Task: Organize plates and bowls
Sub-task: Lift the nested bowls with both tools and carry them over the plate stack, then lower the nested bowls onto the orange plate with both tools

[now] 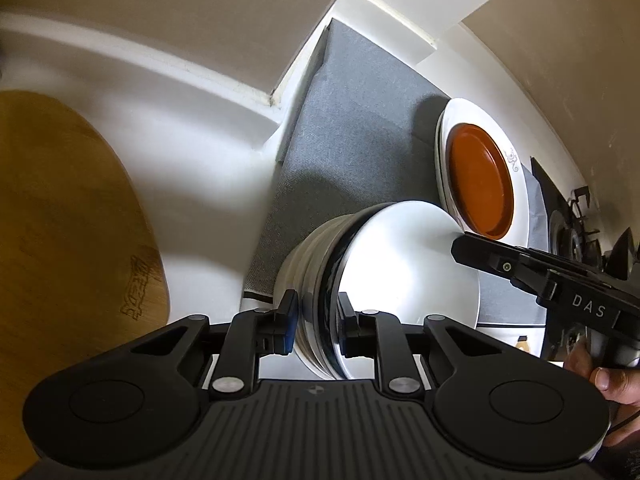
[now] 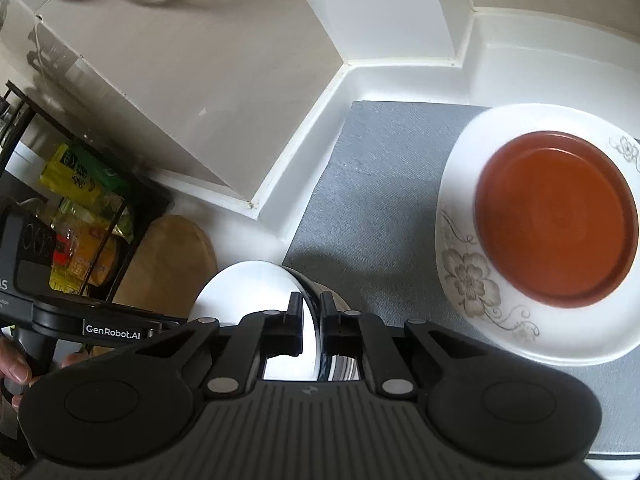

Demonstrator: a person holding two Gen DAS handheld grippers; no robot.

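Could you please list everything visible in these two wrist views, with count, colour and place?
bowl stack: several nested bowls, white and shiny metal, on edge over the mat, gripped from both sides
orange plate: one, on the floral plate
floral plate: white with grey flowers, on the mat; more rims show under it in the left view
mat: one, grey, on the white counter
wooden board: one, tan, on the counter beside the mat
black rack: one, holding yellow and green packets
stove: black, beyond the mat
left gripper: jaws shut on the stack
right gripper: jaws shut on its rim
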